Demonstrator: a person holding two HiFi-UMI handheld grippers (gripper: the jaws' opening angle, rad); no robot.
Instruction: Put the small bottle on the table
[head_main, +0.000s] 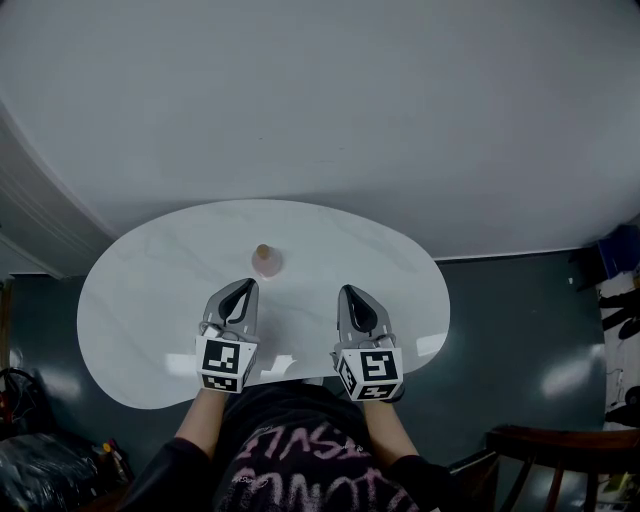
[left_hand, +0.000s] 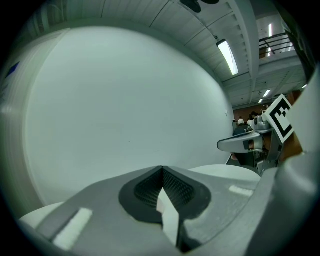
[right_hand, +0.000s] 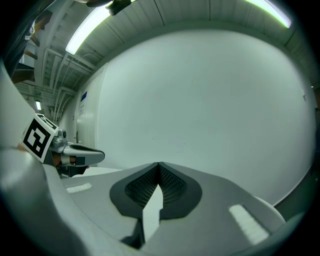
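Observation:
A small pale bottle (head_main: 265, 260) with a tan cap stands upright on the white oval table (head_main: 150, 300), just beyond my left gripper (head_main: 247, 286). The left gripper is shut and empty, its tips a short way in front of the bottle and apart from it. My right gripper (head_main: 346, 292) is shut and empty too, hovering over the table to the right of the bottle. In the left gripper view the jaws (left_hand: 162, 172) meet at their tips, and the bottle is out of sight. The right gripper view shows shut jaws (right_hand: 158, 167) and the left gripper (right_hand: 75, 156) off to the side.
The table's near edge (head_main: 300, 378) runs just under both grippers. A white wall (head_main: 350, 100) rises behind the table. A dark wooden chair (head_main: 540, 460) stands at the lower right, and dark bags (head_main: 45, 470) lie at the lower left on the grey floor.

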